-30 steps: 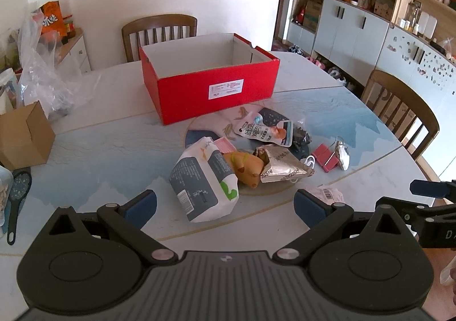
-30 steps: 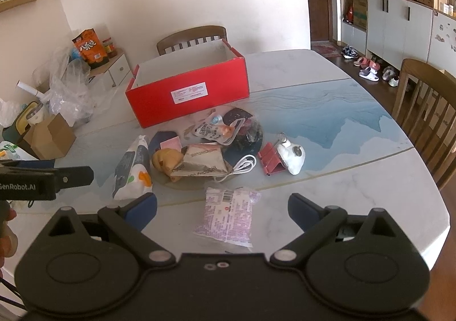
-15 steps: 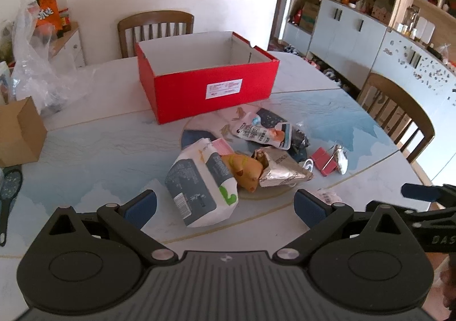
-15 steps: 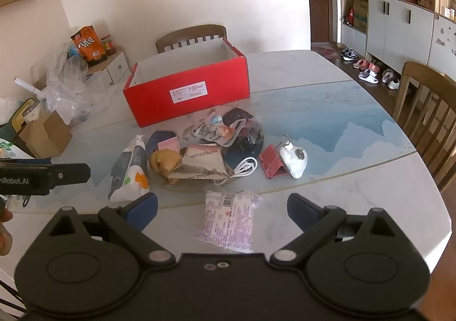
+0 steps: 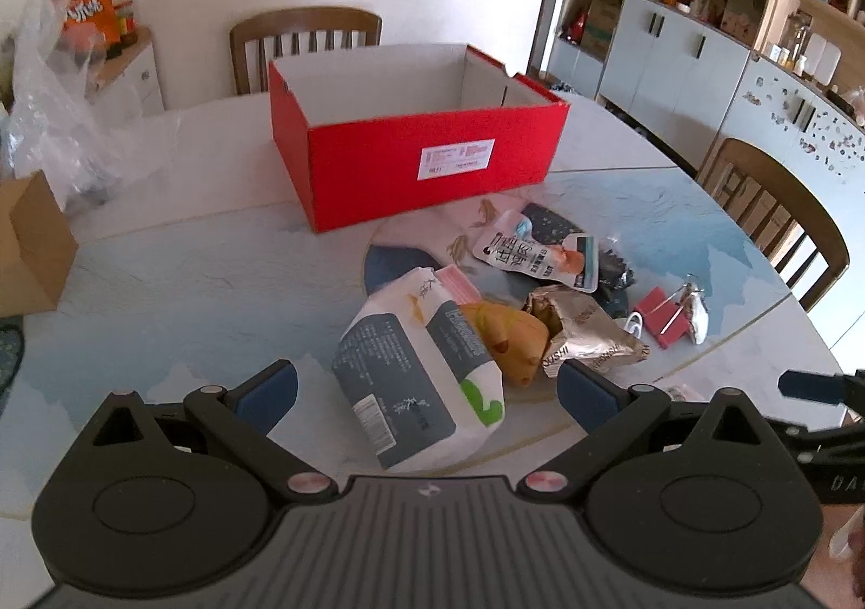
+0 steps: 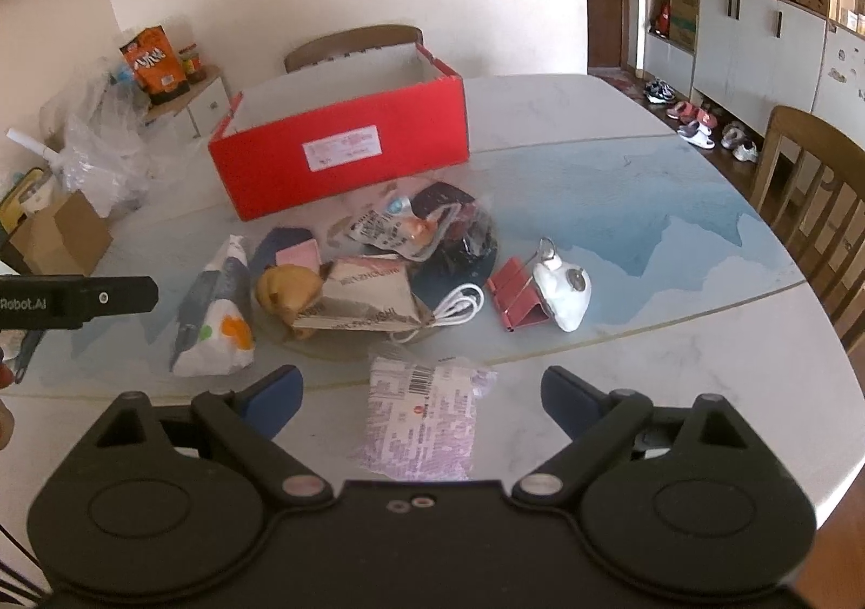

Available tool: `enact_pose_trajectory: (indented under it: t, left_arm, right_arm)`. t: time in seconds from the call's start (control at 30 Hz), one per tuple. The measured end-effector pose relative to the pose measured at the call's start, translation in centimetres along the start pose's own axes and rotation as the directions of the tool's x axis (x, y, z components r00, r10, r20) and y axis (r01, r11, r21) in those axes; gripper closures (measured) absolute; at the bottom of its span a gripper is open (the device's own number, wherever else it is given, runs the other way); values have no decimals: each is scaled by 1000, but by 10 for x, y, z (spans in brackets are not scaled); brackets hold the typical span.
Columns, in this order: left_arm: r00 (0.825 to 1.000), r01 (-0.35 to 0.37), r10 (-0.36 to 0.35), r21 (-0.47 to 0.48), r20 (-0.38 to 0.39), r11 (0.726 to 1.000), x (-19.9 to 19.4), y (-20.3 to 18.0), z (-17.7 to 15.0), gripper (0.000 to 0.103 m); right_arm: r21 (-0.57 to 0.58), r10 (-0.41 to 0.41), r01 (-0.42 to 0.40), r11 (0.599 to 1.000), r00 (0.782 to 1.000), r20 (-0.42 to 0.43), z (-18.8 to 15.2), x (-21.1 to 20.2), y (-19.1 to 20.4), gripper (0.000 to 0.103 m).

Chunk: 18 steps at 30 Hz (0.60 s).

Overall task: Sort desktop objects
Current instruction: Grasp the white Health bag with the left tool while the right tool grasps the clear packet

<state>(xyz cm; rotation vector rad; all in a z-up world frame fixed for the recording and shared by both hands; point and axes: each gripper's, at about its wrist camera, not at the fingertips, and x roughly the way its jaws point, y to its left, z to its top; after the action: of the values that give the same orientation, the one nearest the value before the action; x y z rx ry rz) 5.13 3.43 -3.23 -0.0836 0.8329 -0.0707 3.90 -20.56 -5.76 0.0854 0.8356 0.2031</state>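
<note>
Your left tongs (image 5: 427, 390) are spread wide and hold nothing, hovering over the near part of the table (image 5: 178, 285) with the white and grey tissue pack (image 5: 419, 371) lying between the fingers' line of sight. Your right tongs (image 6: 421, 395) are spread just as wide, also empty, with the pale purple packet (image 6: 419, 420) lying flat on the table between them. Just beyond the tissue pack sits a yellow plush toy (image 5: 508, 339), touching a crumpled brown snack bag (image 5: 581, 333). Farther off lies a white snack pouch (image 5: 532, 255); to the right, a red binder clip (image 6: 513, 293) touches a small white gadget (image 6: 562, 293), with a white cable (image 6: 459, 306) just left of the clip. The open red box (image 5: 427, 160) stands at the far side, behind the pile.
</note>
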Motion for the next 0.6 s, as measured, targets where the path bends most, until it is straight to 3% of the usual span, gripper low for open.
enact_pose_trajectory:
  t: [0.6]
  left_arm:
    - [982,-156,163,67,-99,985,74,-14,-1,0]
  right_arm:
    - [1,-15,16,1000,994,-107,-8,54,0,12]
